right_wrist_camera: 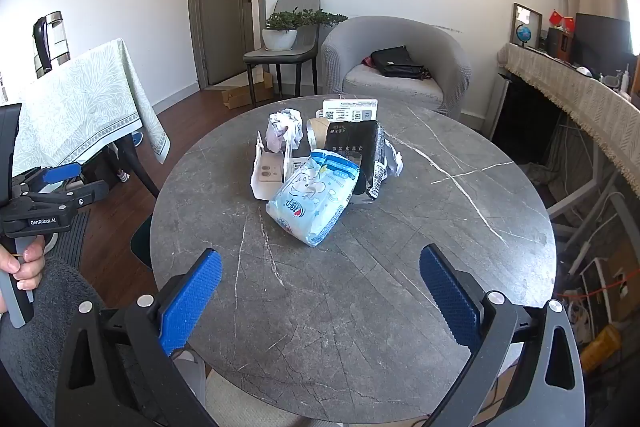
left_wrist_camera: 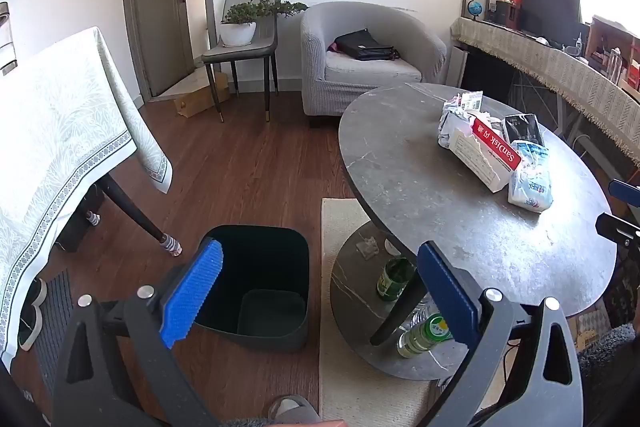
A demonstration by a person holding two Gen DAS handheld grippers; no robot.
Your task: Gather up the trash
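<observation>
Near the middle of the round grey table (right_wrist_camera: 460,227), toward its far edge, lay the trash in one loose heap. Its parts were a crumpled white paper (right_wrist_camera: 285,127), a torn white carton (right_wrist_camera: 267,175), a blue-and-white soft pack (right_wrist_camera: 314,205), a black packet (right_wrist_camera: 354,151) and a white printed card (right_wrist_camera: 350,110) standing behind. In the left view the carton showed a red printed side (left_wrist_camera: 495,145). All pieces touched or overlapped one another.

The right gripper (right_wrist_camera: 320,283) hovered above the near edge of the table with its blue pads spread wide, nothing between them, well short of the heap.

The left gripper (left_wrist_camera: 320,283) was held off the left edge of the table, its pads likewise wide apart and empty. It pointed down toward a dark bin (left_wrist_camera: 256,283) on the wooden floor, just beside the table's base. The bin stood upright and open.

On the lower shelf of the table a green bottle (left_wrist_camera: 394,277) stood and a clear bottle with a green cap (left_wrist_camera: 424,337) lay on its side.

A hand (right_wrist_camera: 24,263) gripped the left gripper's handle, seen at the left border of the right view.
</observation>
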